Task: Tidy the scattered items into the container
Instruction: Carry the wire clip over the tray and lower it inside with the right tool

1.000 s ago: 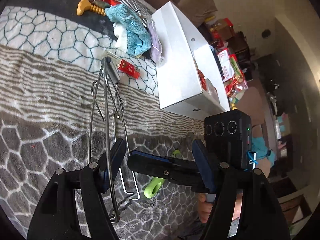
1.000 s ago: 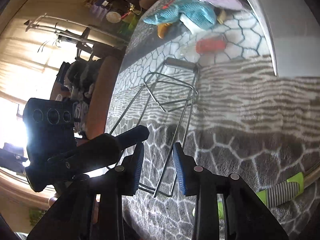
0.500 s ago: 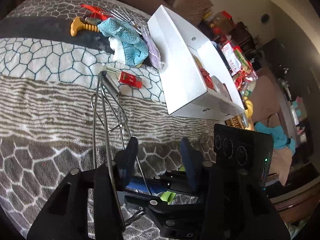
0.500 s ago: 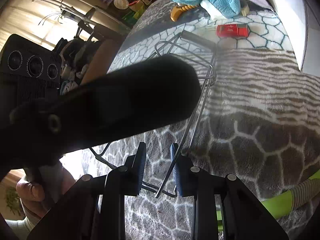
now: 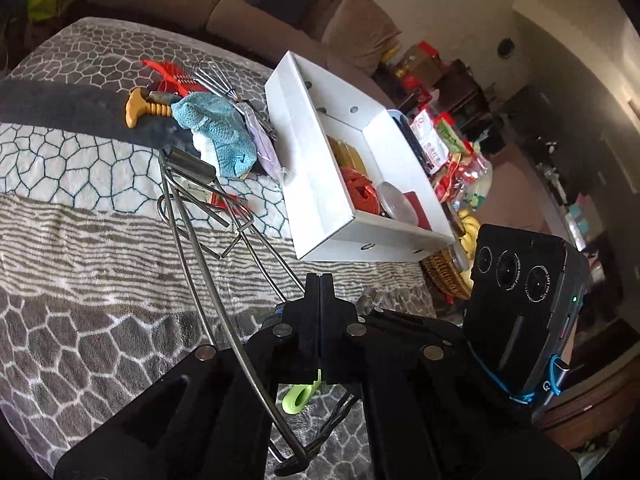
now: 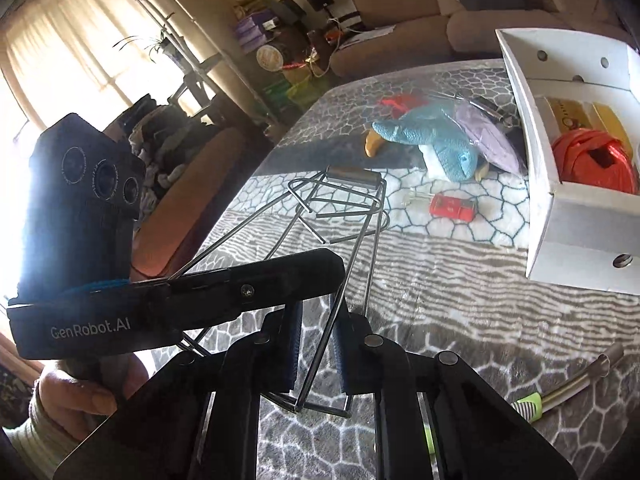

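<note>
A folding wire frame (image 5: 190,164) with a short tube handle hangs just above the patterned blanket, held at its near end from both sides. My left gripper (image 5: 320,282) is shut on one wire; in the right wrist view it reaches in from the left as a black bar (image 6: 256,292). My right gripper (image 6: 318,320) is shut on the wire frame (image 6: 354,176), a rod running up between its pads. The open white box (image 5: 316,184) (image 6: 580,232) stands to the right with a red string ball and packets inside.
Scattered on the blanket beyond the frame are a teal cloth (image 5: 216,128), a small red bottle (image 6: 452,208), an orange-handled tool (image 5: 144,110), a whisk (image 5: 216,80) and a purple bag (image 6: 484,136). A green-handled tool (image 6: 560,392) lies near me. A sofa stands behind.
Both grippers closed on the wire frame's near end and rose, rolling toward level. The frame came up off the blanket with them, and the box's inside came into view.
</note>
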Demonstrator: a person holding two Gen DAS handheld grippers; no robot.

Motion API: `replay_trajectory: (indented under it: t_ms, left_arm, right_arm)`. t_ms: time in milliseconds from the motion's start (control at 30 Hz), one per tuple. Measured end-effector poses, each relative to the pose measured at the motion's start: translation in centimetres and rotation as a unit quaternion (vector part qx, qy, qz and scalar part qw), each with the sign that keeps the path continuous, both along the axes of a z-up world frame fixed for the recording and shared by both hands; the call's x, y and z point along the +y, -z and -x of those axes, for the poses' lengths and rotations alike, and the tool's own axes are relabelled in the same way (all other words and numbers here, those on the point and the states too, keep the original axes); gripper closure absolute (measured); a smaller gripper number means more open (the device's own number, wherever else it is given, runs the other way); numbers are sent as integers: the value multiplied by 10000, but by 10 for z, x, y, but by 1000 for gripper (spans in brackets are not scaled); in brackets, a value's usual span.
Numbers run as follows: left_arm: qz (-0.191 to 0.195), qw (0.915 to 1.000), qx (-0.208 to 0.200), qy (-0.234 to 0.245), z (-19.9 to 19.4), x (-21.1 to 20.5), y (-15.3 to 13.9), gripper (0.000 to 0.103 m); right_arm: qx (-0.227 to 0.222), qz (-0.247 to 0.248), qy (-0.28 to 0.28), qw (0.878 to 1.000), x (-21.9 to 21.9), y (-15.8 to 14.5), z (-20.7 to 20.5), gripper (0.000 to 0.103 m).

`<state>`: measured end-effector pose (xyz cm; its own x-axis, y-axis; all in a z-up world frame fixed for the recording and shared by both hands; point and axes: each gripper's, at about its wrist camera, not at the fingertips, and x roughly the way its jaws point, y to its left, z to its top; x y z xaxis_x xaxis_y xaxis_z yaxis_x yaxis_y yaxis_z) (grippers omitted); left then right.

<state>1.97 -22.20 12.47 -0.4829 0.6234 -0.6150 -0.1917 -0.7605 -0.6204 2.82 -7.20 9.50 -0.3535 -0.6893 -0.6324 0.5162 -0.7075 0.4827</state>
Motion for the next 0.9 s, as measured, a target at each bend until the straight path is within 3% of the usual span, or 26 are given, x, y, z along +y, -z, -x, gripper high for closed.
replay_trajectory:
  t_ms: [333,600,733,900]
  left_arm:
    - [294,9974,436,491,29,57,-62,103]
    - [201,9906,570,1226,127,151,-111,103]
    - [-430,9879,234,1470,202,202,-100,103]
    - [-1101,9815,-306,1535,292,252,-56,103]
  right_arm:
    - [328,489,372,9976,46,-46,11,89]
    - [622,776,894,9910,133,-102,62,89]
    - [490,514,1086,9915,193,-118,118,89]
    - [169,-83,1329,9910,251,-112,197,89]
